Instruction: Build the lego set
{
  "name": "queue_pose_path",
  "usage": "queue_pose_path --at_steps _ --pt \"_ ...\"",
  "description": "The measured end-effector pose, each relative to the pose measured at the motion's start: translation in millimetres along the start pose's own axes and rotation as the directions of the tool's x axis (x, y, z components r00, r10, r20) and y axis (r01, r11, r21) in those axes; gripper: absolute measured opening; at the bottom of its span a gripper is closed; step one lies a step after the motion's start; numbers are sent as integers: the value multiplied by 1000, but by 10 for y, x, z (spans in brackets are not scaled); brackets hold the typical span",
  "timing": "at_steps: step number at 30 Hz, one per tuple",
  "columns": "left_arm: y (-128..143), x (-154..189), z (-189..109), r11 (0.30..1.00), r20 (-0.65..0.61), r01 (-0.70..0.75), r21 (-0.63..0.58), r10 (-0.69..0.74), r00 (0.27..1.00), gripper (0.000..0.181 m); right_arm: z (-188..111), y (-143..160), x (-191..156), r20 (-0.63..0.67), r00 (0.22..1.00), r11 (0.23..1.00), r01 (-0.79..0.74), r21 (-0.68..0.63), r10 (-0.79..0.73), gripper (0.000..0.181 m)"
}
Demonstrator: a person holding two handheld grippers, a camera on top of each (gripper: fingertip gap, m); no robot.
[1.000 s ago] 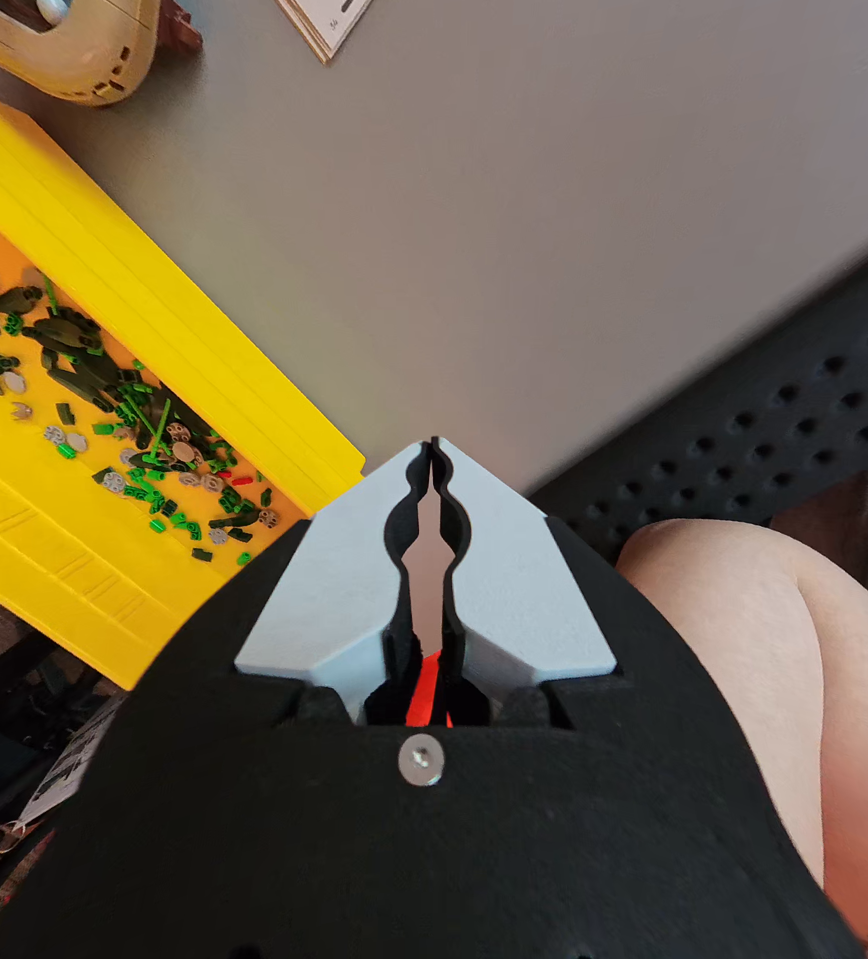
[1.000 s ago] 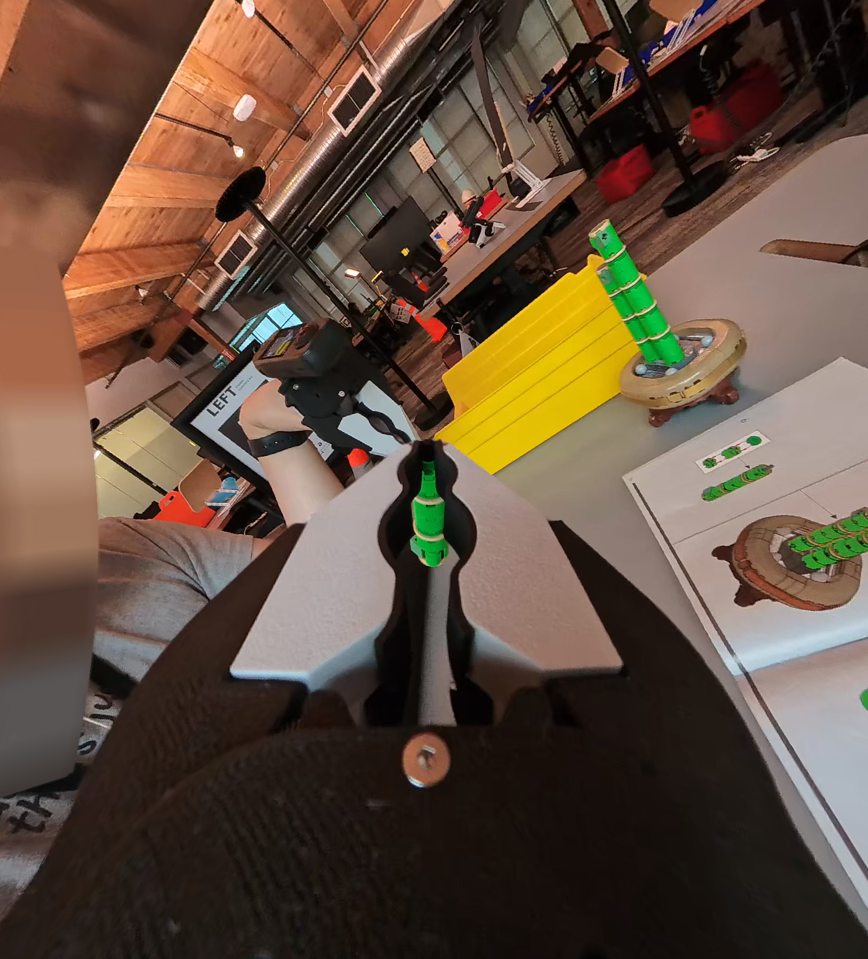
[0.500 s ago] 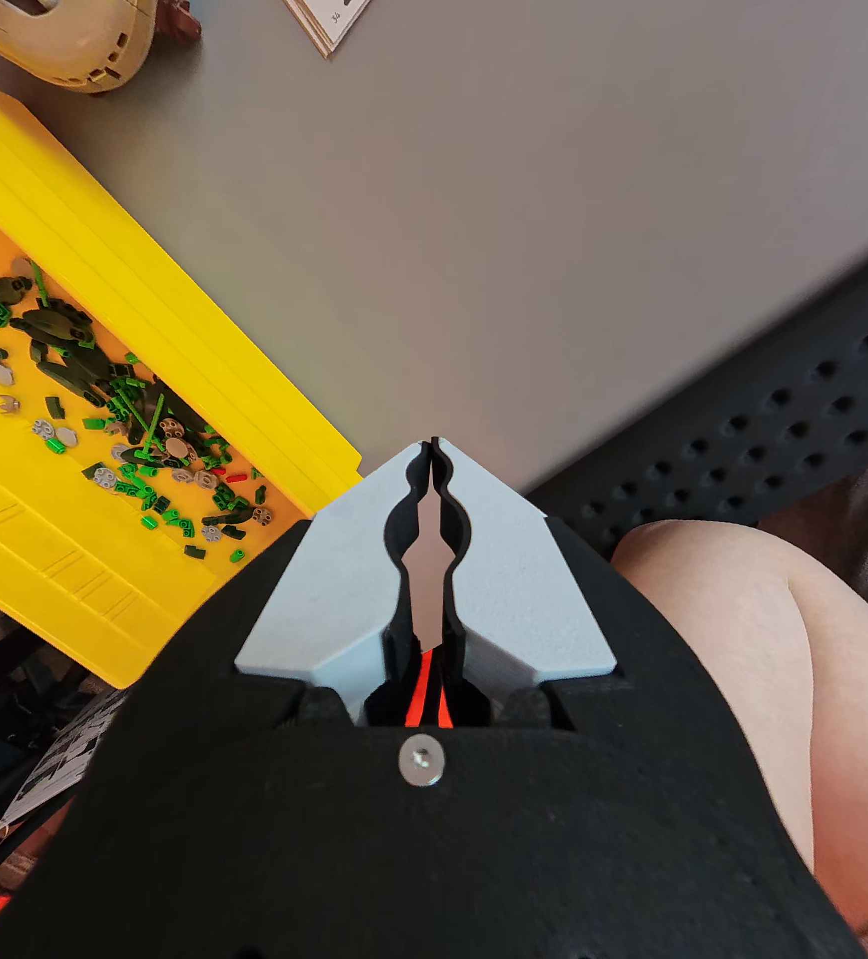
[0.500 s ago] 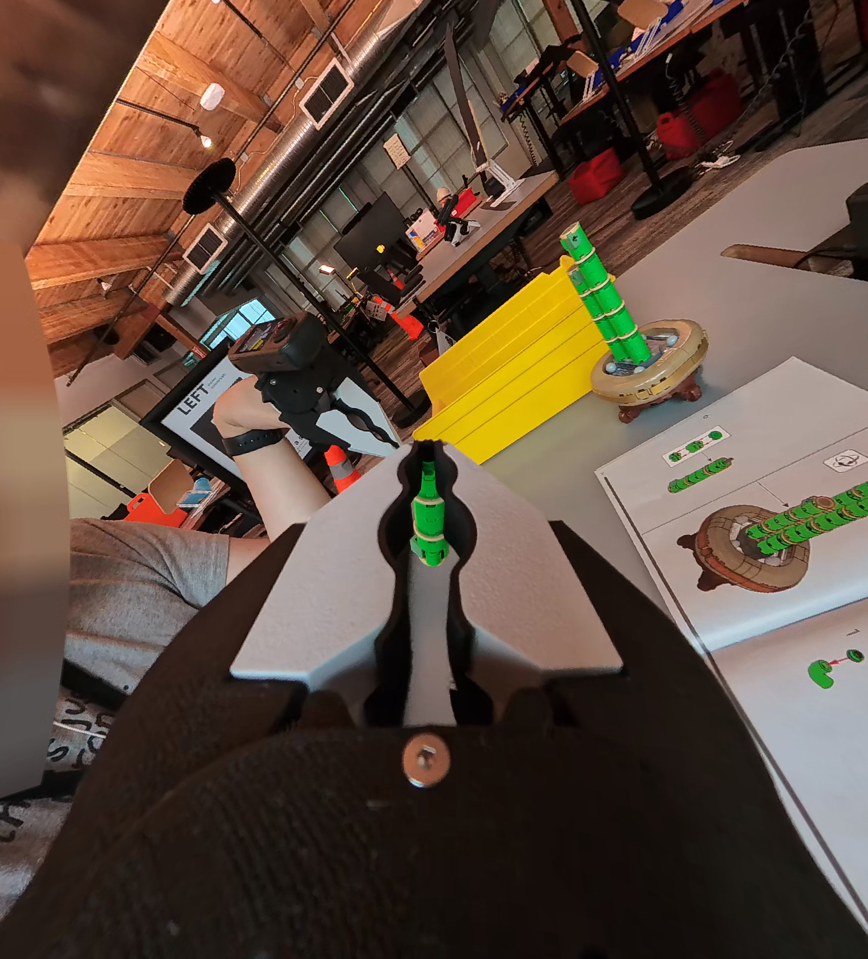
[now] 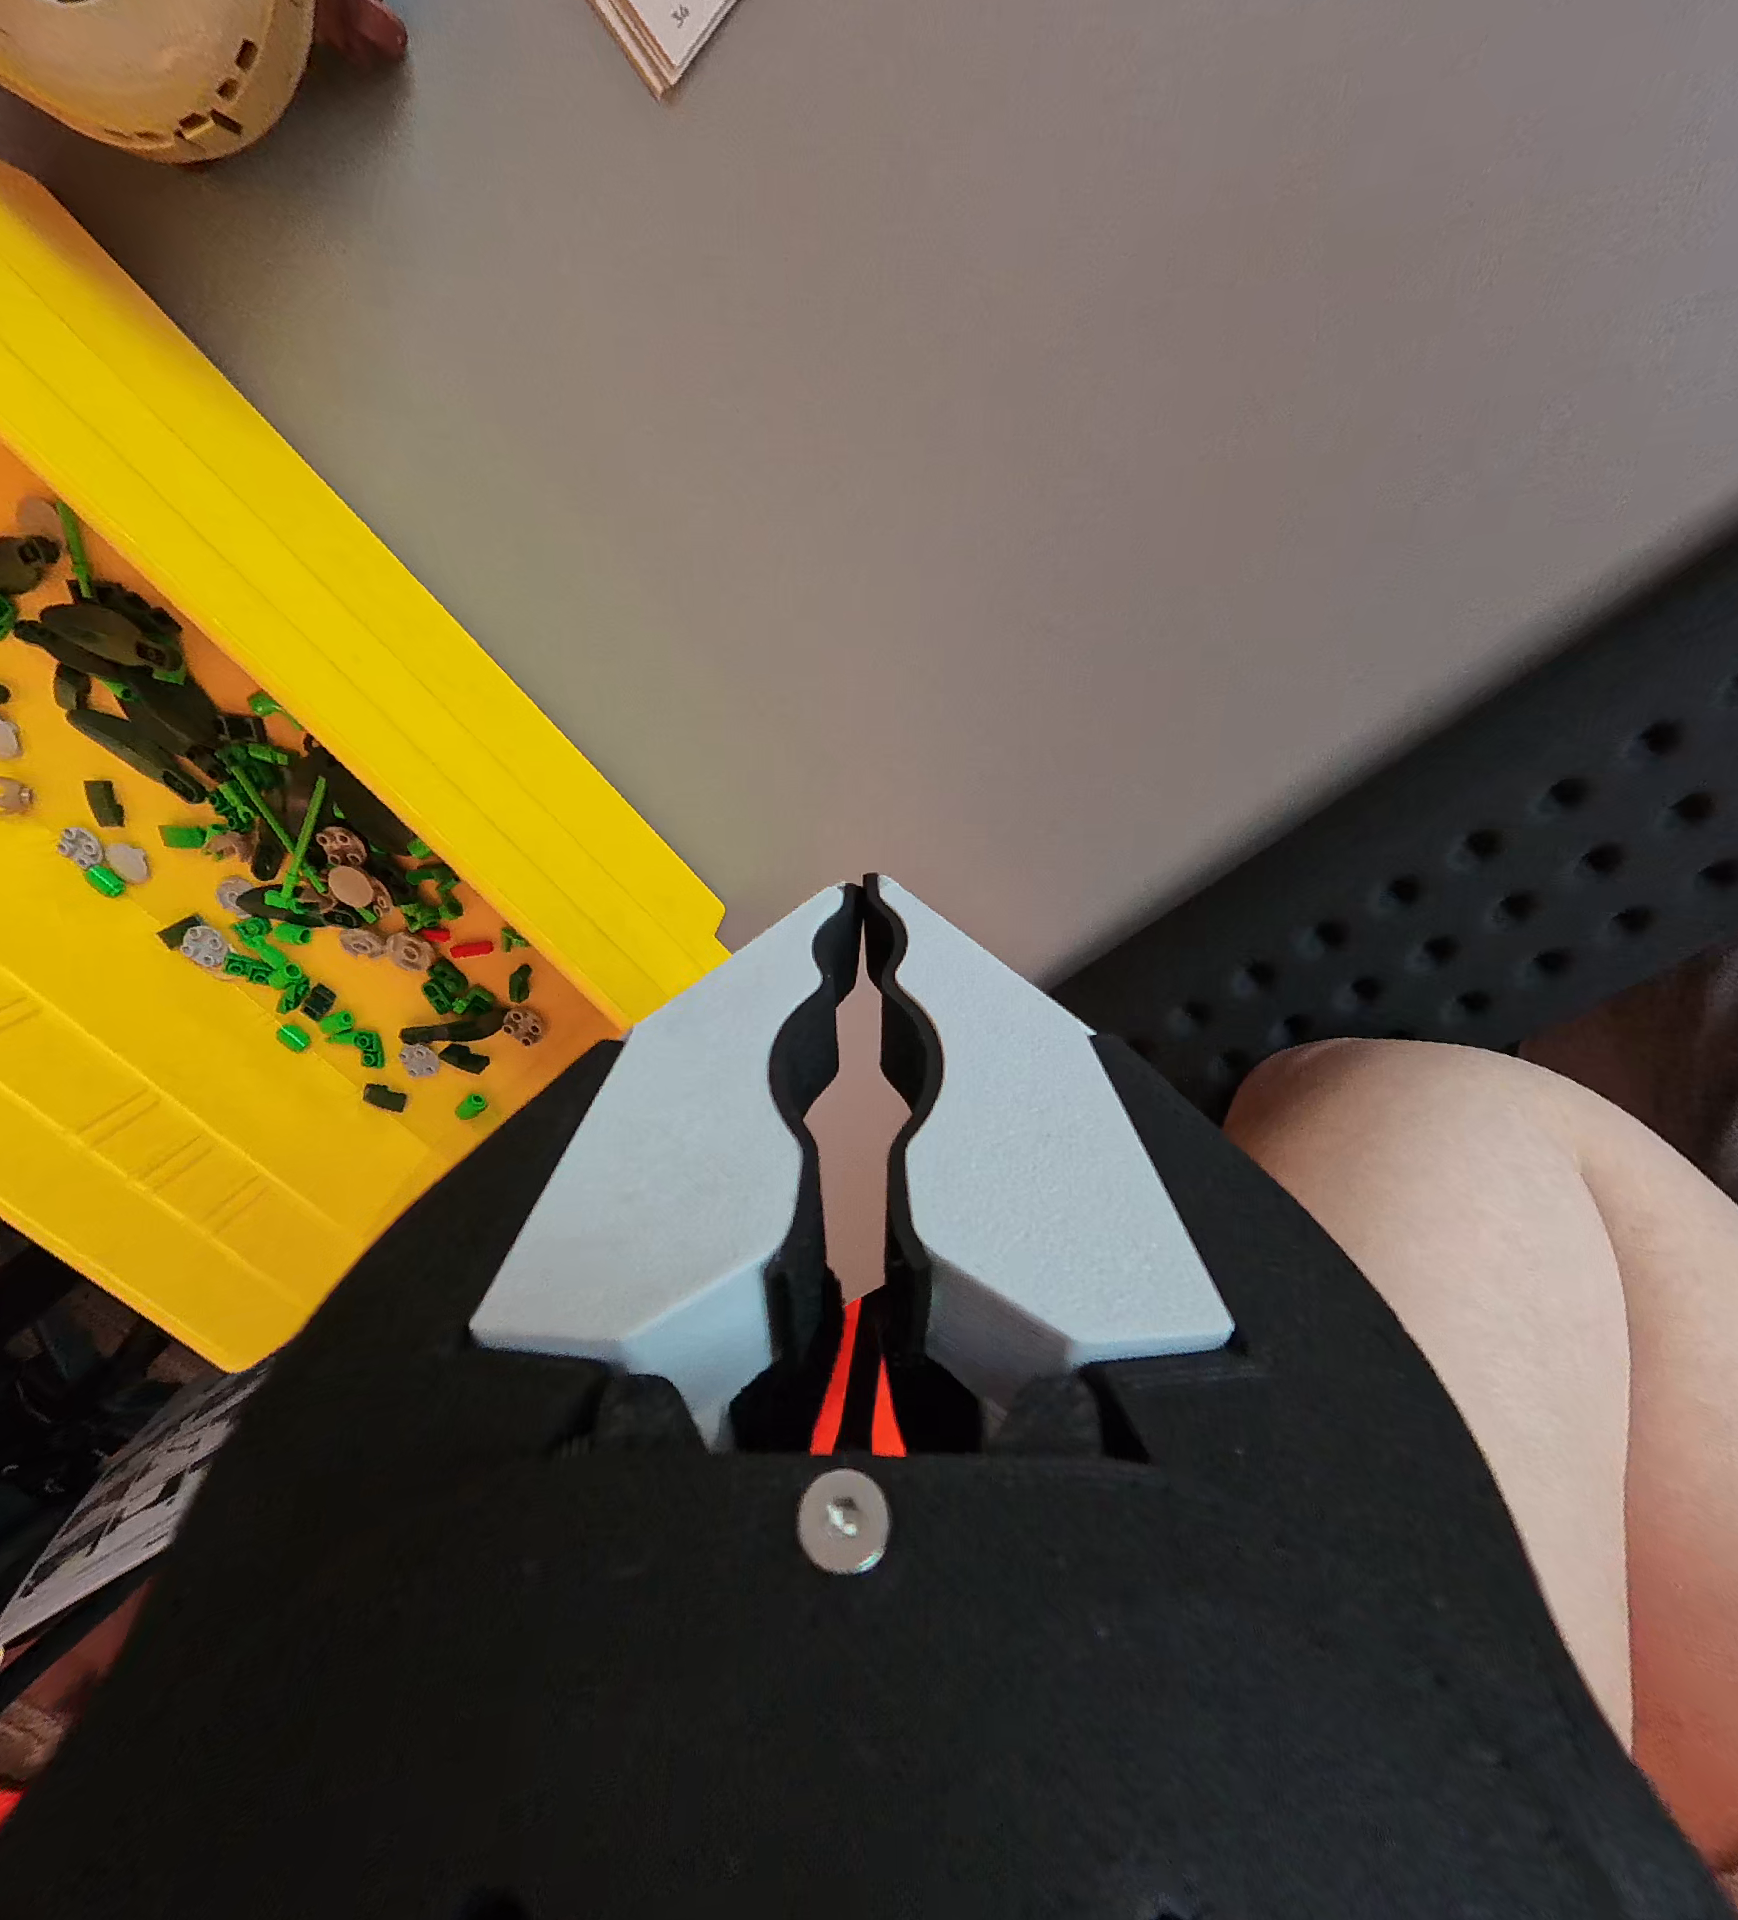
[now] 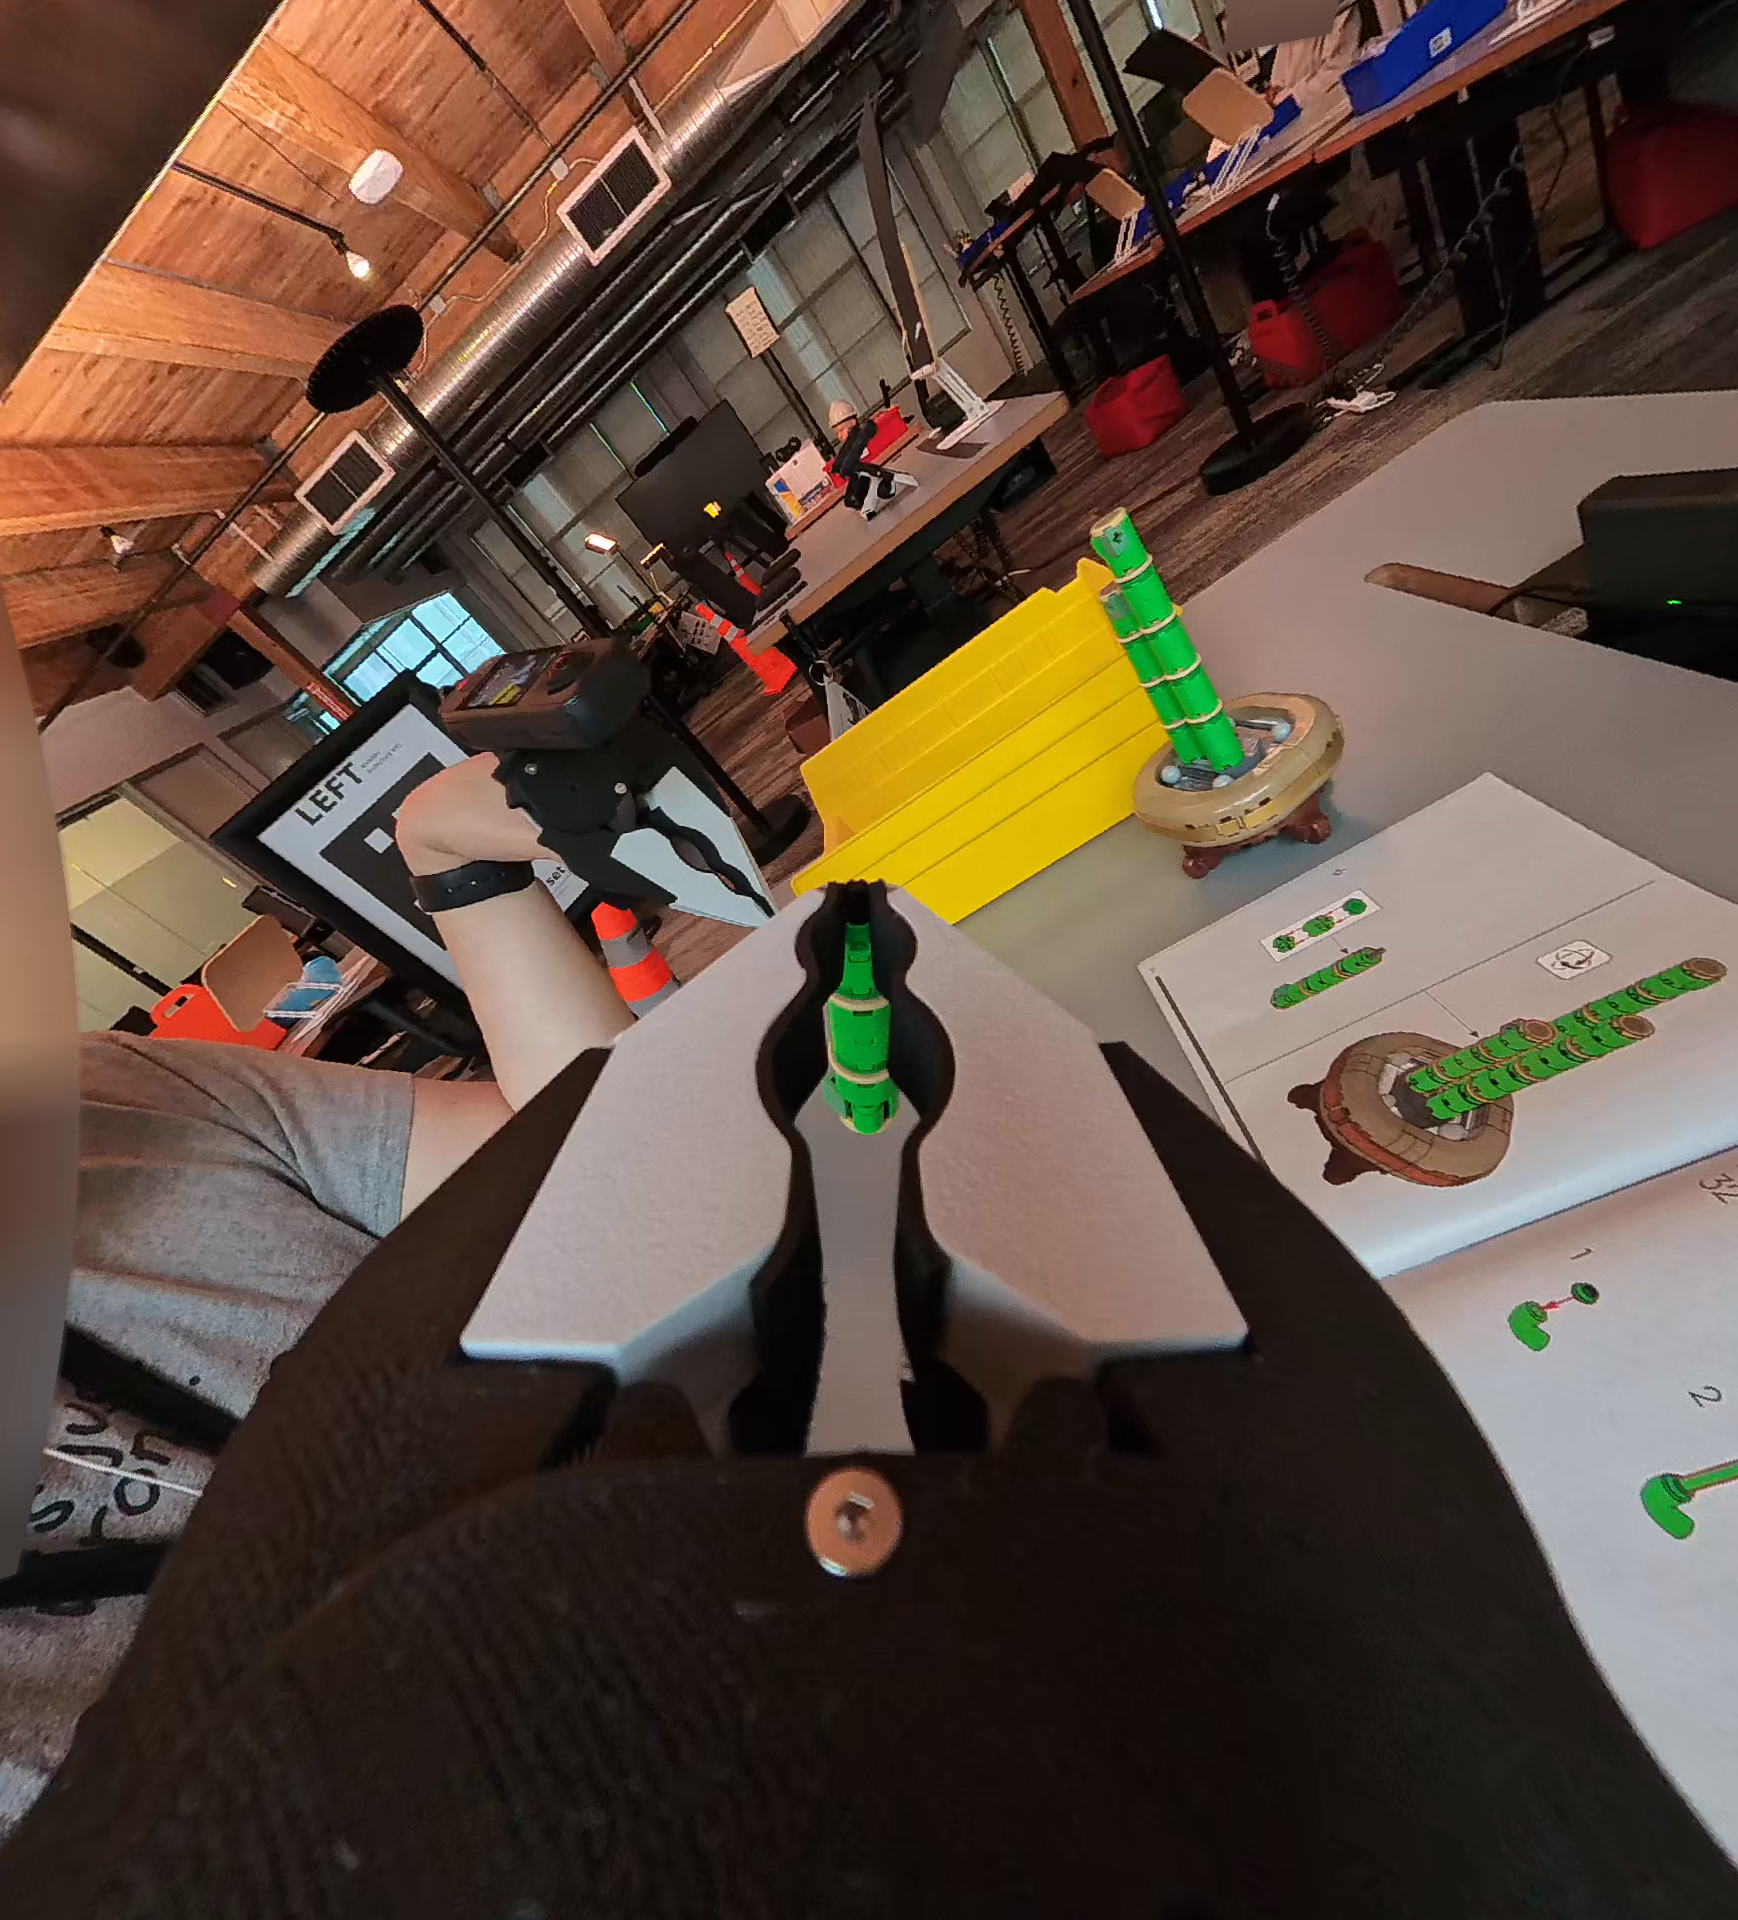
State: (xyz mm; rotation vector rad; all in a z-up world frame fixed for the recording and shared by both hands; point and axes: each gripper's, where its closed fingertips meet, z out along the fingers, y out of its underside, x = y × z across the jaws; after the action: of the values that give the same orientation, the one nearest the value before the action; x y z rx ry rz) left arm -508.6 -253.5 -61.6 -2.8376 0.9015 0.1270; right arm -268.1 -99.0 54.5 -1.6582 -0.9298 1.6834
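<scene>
Over the grey table [image 5: 1052, 436], the left gripper [image 5: 863, 894], pressed together and empty, has drifted slightly; the right gripper [image 6: 857, 894] still pinches a green stalk piece [image 6: 857, 1049] near the yellow bin [image 6: 979, 748].

— Where's the left claw [image 5: 863, 899] right now?

— Raised, gripped in the person's left hand [image 6: 460, 821], a dark band on that wrist, forearm angled upward. Its two fingers meet at the tips with nothing between them.

— And the right claw [image 6: 854, 896]?

— Held lower and nearer the body, pointing across toward the left one. Its fingers are pressed in on a short green stack of round pieces [image 6: 857, 1049], pinched near the tips.

— Anything else of the person?

— A bare knee [image 5: 1447, 1226] under the left claw.
</scene>
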Motion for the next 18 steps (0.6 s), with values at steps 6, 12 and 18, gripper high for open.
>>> queue_pose_path --at_steps 6,12,18 --pt "1 1 -4 1000 3 -1 0 1 1000 0 -17 -11 -1 -5 1000 1000 4 3 -4 3" --pt "-10 13 -5 1000 7 -12 -5 12 1000 0 -25 -1 30 -25 1000 1000 12 -3 -13 3" --pt "-10 16 -12 1000 11 -14 -3 14 1000 0 -34 4 59 -30 1000 1000 8 -3 -8 3"
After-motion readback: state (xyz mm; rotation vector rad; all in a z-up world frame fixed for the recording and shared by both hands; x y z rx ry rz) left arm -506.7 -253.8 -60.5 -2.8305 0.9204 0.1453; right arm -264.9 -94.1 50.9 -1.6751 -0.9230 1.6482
